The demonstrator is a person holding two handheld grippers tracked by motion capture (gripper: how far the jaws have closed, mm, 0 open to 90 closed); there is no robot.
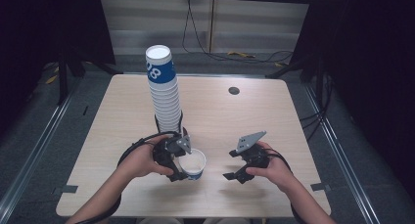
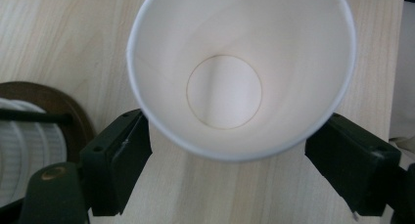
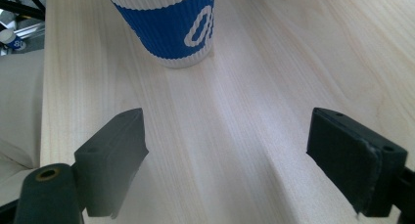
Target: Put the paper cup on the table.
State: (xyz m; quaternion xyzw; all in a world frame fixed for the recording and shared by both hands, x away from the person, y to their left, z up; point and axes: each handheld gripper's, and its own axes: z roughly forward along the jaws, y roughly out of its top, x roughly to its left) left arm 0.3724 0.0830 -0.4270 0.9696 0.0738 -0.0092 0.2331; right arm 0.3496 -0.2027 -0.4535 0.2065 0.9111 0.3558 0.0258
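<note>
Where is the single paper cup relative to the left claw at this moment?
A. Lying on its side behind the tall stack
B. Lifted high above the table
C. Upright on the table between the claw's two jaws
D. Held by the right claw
C: the left gripper view looks down into the empty cup, standing on the table between the jaws of the left claw, in front of the tall stack.

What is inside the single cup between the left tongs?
Nothing: the left gripper view looks straight into the single cup and shows bare white walls and a bare round bottom. The table under the cup's base is covered.
</note>
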